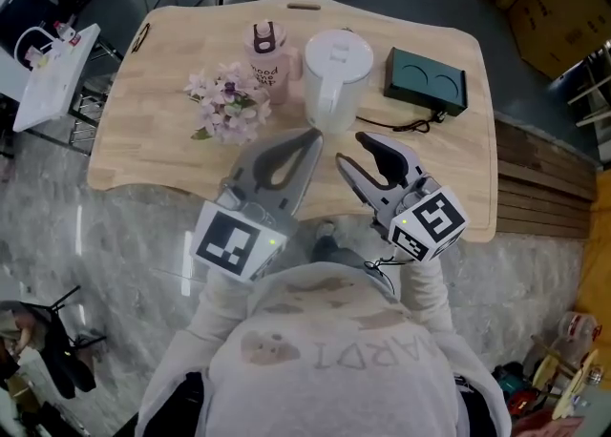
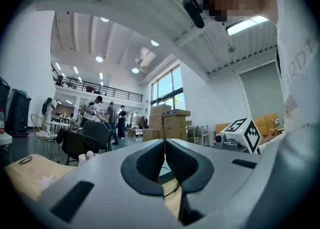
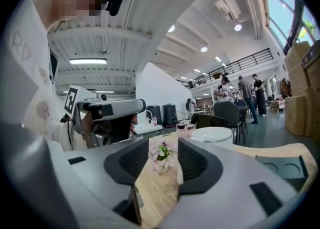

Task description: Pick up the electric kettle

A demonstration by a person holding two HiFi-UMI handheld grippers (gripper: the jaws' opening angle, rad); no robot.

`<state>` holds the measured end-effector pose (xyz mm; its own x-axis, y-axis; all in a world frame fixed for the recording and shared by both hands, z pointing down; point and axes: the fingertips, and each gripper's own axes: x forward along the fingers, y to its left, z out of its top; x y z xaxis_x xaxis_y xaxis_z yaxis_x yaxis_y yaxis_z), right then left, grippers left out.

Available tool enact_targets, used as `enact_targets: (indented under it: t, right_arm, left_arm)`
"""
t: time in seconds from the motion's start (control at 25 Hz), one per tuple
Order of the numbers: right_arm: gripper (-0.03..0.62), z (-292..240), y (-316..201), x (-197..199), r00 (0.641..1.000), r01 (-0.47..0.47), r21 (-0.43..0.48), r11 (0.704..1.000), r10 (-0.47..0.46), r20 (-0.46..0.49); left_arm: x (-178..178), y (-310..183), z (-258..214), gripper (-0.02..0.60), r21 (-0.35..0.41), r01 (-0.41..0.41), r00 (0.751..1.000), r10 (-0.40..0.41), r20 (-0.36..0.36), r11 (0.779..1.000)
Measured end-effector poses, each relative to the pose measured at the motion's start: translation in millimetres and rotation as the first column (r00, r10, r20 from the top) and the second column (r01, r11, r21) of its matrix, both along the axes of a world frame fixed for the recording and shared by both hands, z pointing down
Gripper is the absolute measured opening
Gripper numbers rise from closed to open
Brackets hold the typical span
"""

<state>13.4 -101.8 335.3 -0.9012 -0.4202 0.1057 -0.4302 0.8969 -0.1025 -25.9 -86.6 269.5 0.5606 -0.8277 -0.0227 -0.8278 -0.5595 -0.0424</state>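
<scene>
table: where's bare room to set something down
Bare: the table's left end, from its edge to the flowers, and the right front corner, in front of the black box and its cord. Crowded: the back middle, where flowers, bottle and kettle stand close together.

A: Site type?
B: Large open hall, a warehouse-like workspace. The left gripper view shows a high white ceiling (image 2: pixel 125 18) with beams and round lamps (image 2: pixel 99 59) at upper left.
A: Further evidence?
B: Same view: railed mezzanine (image 2: pixel 95 89) at left, tall windows (image 2: pixel 167 89) at centre, stacked cardboard boxes (image 2: pixel 167 122) below them. People (image 2: pixel 107 115) stand among dark chairs (image 2: pixel 75 145). Head view: speckled grey floor (image 1: pixel 535 273) at lower right, brown cartons (image 1: pixel 554 6) at upper right, light wooden table (image 1: pixel 143 139) at centre.
</scene>
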Motion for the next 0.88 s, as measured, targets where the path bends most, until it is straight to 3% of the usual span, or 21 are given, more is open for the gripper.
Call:
enact_targets:
  t: [0.4, 0.88]
  right_arm:
    - [0.187, 26, -44, -5, 0.996, 0.082, -0.052, 0.995, -0.084, -0.022]
    - [0.201, 67, -66, -27, 0.986, 0.140, -0.134, 0.981, -0.150, -0.068]
  left_arm:
    - [4, -44, 3, 0.015, -0.023, 0.064, 0.998, -0.064, 0.000, 0.998]
    - [-11, -62, 1, 0.014, -0.027, 0.102, 0.995, -0.102, 0.004, 0.994]
